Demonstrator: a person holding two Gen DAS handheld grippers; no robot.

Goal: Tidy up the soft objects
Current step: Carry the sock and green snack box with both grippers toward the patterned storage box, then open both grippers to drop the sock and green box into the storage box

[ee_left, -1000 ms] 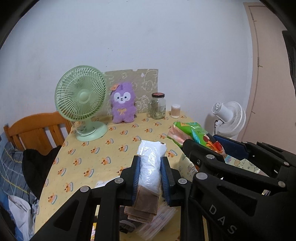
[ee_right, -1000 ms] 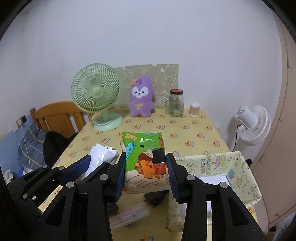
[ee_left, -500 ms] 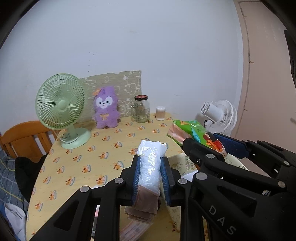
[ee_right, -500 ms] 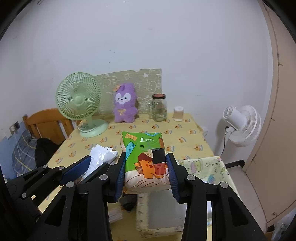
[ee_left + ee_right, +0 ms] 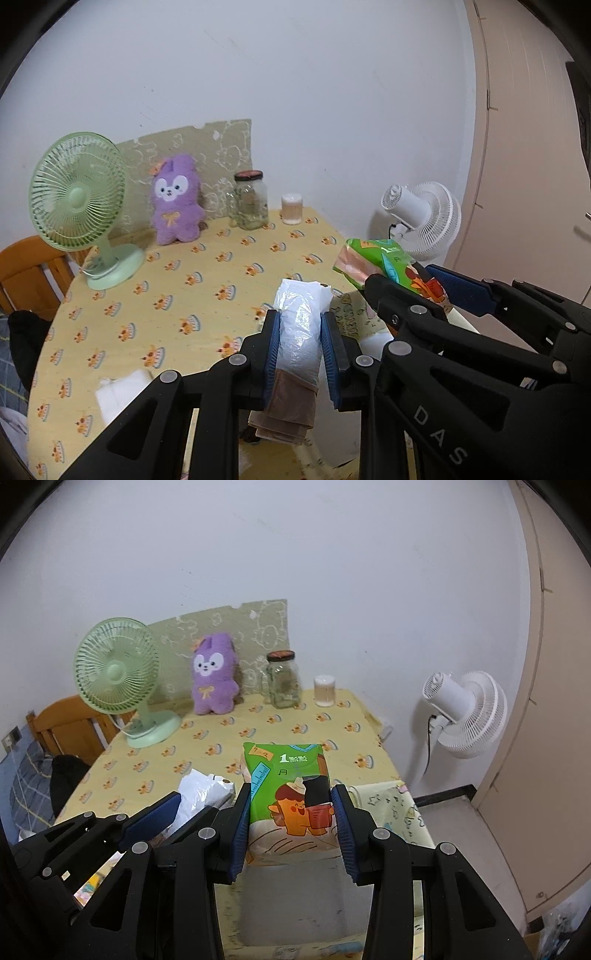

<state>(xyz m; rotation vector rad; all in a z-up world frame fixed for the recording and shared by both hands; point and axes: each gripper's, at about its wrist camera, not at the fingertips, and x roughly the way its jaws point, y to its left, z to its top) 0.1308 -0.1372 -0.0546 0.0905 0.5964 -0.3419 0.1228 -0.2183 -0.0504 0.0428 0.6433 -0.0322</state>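
On the left, a clear bag (image 5: pixel 301 332) of folded tan fabric is clamped between the narrowly set pads of the left tool (image 5: pixel 302 354), its long axis running away from the camera. To the right, a green pack (image 5: pixel 290 797) is gripped by the right tool (image 5: pixel 291 825), upright, print facing the camera. Both are held above a fabric bin (image 5: pixel 391 805) at the surface (image 5: pixel 207 288) edge, probably for dropping in.
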